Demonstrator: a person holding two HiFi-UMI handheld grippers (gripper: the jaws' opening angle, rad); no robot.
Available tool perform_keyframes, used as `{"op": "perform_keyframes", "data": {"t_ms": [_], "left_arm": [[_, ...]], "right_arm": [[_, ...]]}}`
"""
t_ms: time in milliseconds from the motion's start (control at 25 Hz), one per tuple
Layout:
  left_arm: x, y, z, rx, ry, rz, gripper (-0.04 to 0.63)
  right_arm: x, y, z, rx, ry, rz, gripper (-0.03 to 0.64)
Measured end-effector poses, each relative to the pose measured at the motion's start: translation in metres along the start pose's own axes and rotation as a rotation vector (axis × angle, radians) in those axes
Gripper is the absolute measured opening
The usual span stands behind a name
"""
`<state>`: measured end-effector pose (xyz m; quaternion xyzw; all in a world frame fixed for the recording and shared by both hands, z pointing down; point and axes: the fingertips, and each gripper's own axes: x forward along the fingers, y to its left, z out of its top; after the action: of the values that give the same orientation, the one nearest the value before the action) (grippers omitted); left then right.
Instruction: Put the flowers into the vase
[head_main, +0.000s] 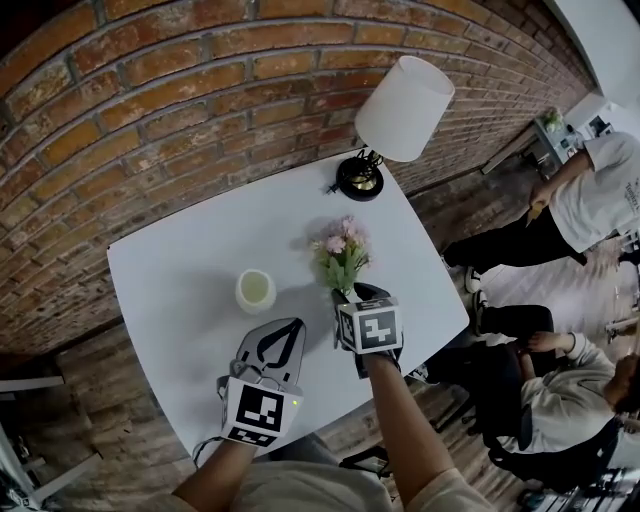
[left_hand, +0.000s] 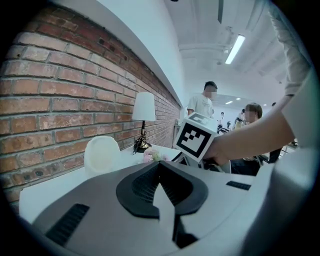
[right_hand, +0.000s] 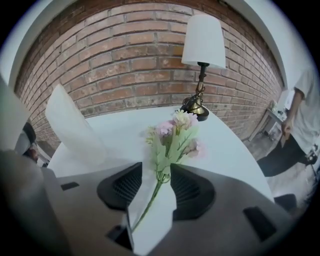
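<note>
A small bunch of pink flowers (head_main: 342, 250) with green leaves lies near the middle of the white table (head_main: 190, 245). Its thin stem (right_hand: 150, 197) runs back between the jaws of my right gripper (head_main: 346, 297), which stand apart on either side and do not press on it. In the right gripper view the blossoms (right_hand: 175, 132) sit just past the gripper (right_hand: 156, 172). A pale, empty vase (head_main: 255, 290) stands upright to the left of the flowers. Below it, my left gripper (head_main: 284, 328) hangs over the table with its tips together and nothing between them. In the left gripper view the vase (left_hand: 101, 154) is ahead on the left.
A table lamp (head_main: 400, 110) with a white shade and brass base stands at the table's far edge, before a brick wall. One person (head_main: 590, 200) stands and another (head_main: 560, 395) sits just beyond the table's right side. The table's near edge lies under my arms.
</note>
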<state>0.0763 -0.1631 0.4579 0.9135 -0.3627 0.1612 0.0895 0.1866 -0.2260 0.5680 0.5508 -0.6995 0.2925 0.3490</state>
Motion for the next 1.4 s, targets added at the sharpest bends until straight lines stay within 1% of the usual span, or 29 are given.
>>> {"op": "perform_keyframes", "data": {"t_ms": [200,360,520,680,920,1200,1280,1400], "left_arm": [[0.001,0.000,-0.003,-0.005,0.005,-0.008,0.008],[0.002,-0.004,-0.008,-0.013,0.016,-0.020,0.008],[0.003,-0.003,-0.006,-0.014,0.013,-0.022,0.008],[0.001,0.002,-0.006,-0.019,0.010,-0.012,0.008],[-0.002,0.010,-0.007,-0.028,0.011,0.009,0.008],[-0.006,0.014,-0.011,-0.038,0.019,0.024,0.008],[-0.007,0.016,-0.011,-0.039,0.020,0.028,0.008],[-0.008,0.018,-0.012,-0.043,0.022,0.031,0.008]], "right_arm": [[0.016,-0.007,-0.007,0.045,0.062,0.007,0.172],[0.024,-0.012,-0.009,0.063,0.091,0.004,0.182],[0.031,-0.014,-0.009,0.093,0.124,0.026,0.198],[0.038,-0.015,-0.012,0.110,0.168,0.038,0.213],[0.051,-0.017,-0.011,0.133,0.213,0.044,0.212],[0.063,-0.016,-0.017,0.102,0.273,0.040,0.209],[0.065,-0.015,-0.016,0.088,0.277,0.032,0.185],[0.068,-0.015,-0.013,0.078,0.277,0.023,0.171]]}}
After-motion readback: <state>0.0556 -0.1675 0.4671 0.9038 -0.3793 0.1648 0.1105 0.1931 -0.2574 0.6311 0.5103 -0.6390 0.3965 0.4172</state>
